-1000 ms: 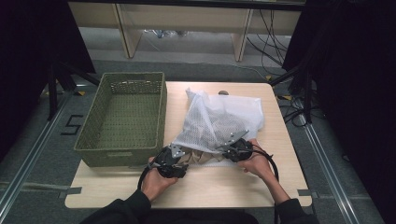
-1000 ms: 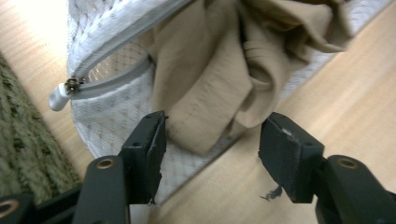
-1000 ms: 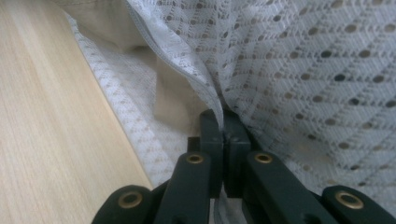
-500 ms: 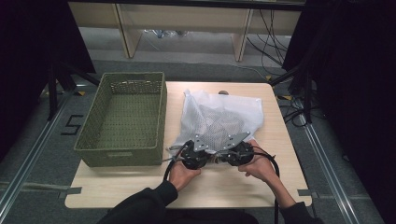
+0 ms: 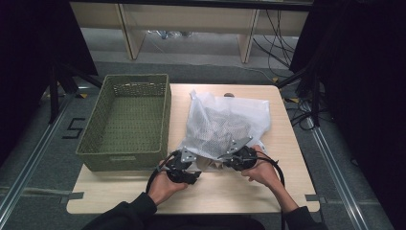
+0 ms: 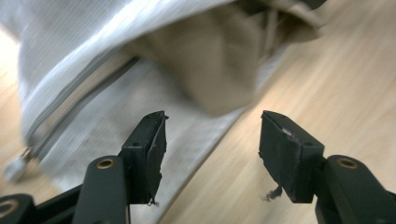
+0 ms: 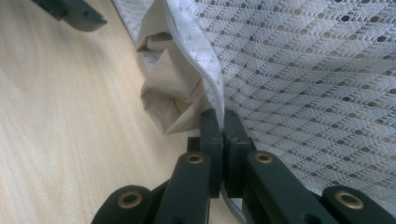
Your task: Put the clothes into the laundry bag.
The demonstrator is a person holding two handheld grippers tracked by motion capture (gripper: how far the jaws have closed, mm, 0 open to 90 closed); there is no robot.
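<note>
A white mesh laundry bag [image 5: 230, 122] full of clothes lies on the wooden table [image 5: 230, 191]. A beige garment [image 7: 170, 98] pokes out of its open near end. My right gripper [image 7: 223, 126] is shut on the bag's hemmed edge [image 7: 212, 79], at the mouth's right side [image 5: 224, 160]. My left gripper [image 6: 212, 135] is open; its jaws have just been opening, and no fabric is pinched between them. The beige garment [image 6: 219, 60] and the bag's zipper edge [image 6: 93, 56] lie just beyond its fingertips. In the high view the left gripper [image 5: 195, 167] sits at the mouth's left corner.
A green woven basket [image 5: 124, 160] stands empty on the table's left half, close beside the bag. A zipper pull [image 6: 16, 165] rests on the wood left of the left jaw. Bare wood runs along the near edge. Cables and shelf legs lie beyond the table.
The left gripper went right into the bag's mouth, then drew back left a little with its jaws apart. The right gripper kept its hold and place.
</note>
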